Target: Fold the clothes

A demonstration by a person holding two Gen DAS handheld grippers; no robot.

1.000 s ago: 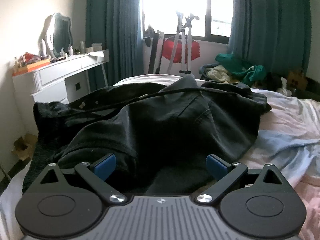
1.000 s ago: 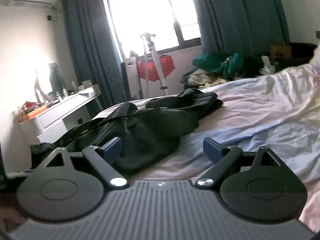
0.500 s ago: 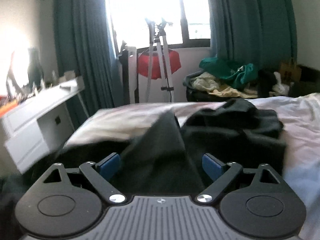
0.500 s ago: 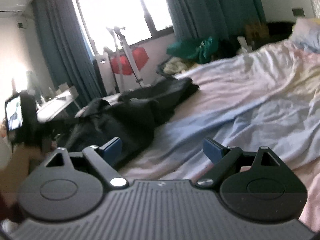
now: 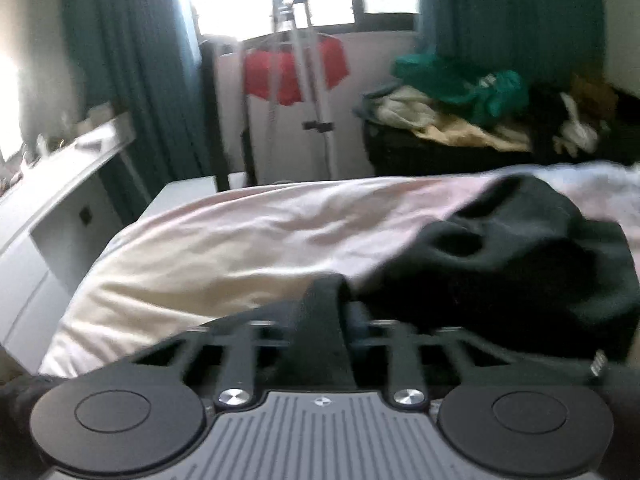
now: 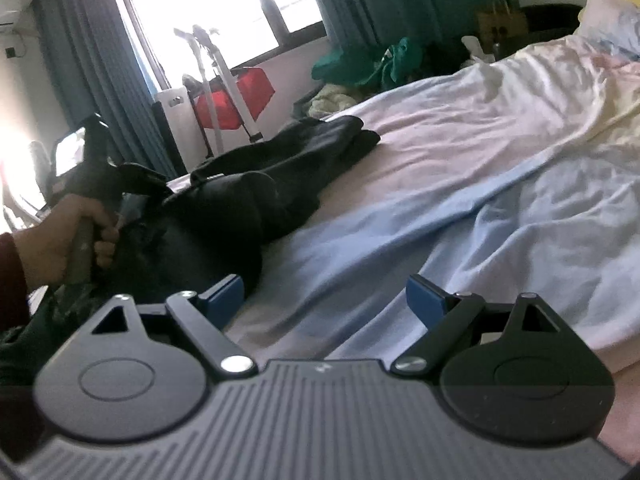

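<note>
One left gripper (image 5: pixel 326 312) has its jaws pinched on the crumpled black cloth garment (image 5: pixel 520 264); the right gripper (image 6: pixel 324 300) gapes wide, empty. Dragged toward three o'clock across the pale rumpled bed (image 5: pixel 240 236), that thin pinch could slip.

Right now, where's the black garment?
Left wrist view: black garment lies on the bed sheet, right of centre, a fold pinched in the shut left tool.

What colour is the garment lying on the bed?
Black. The garment shows best in the right wrist view, sprawled on the pale bed sheet.
</note>
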